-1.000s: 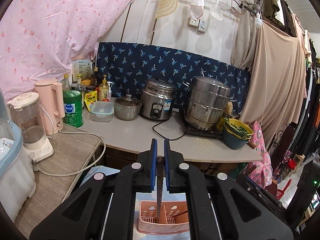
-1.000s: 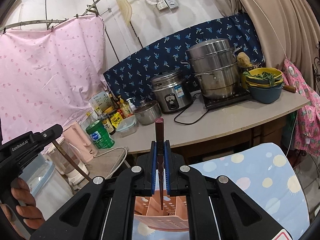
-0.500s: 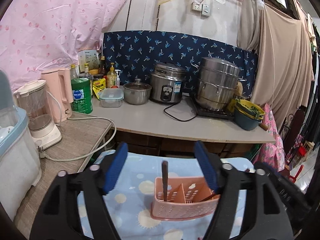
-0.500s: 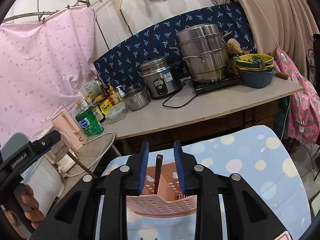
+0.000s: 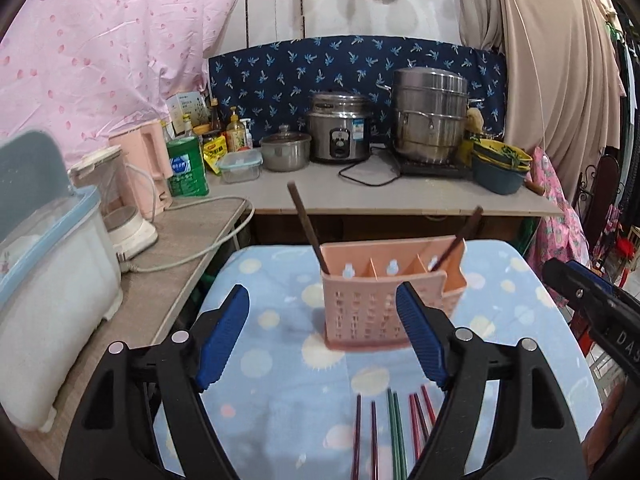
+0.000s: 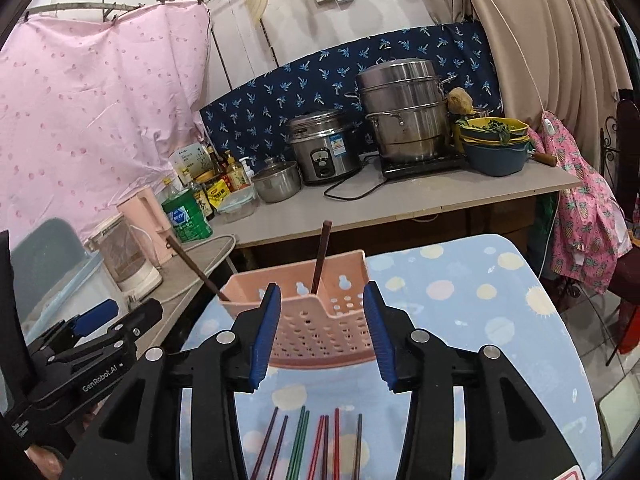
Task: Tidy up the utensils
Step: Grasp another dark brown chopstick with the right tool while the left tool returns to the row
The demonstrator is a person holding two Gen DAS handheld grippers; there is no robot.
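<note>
While the blue dotted tablecloth (image 5: 280,392) is spreading across the foreground of both wrist views, a grey counter (image 5: 400,196) behind it is carrying a steel steamer pot (image 5: 430,116), a rice cooker (image 5: 340,128) and a green bottle (image 5: 187,166). On the cloth, a pink perforated utensil caddy (image 5: 360,312) is standing upright, divided into compartments. One dark brown chopstick (image 5: 308,232) is leaning leftward out of its left compartment, and a second brown chopstick (image 5: 458,238) is leaning rightward out of its right compartment.

The left gripper (image 5: 322,336) is hovering near the caddy's front with its blue-padded fingers (image 5: 224,332) standing wide apart and nothing between them. The right gripper (image 6: 322,330) is likewise hanging before the caddy; its jaws are opening, and its pads (image 6: 264,332) are pressing on nothing, the caddy wall showing behind the gap.

Nearer the cameras, loose coloured chopsticks (image 6: 316,444) are lying side by side on the cloth: purple, green, red and dark ones, roughly parallel, well apart from the caddy and below both grippers.
</note>
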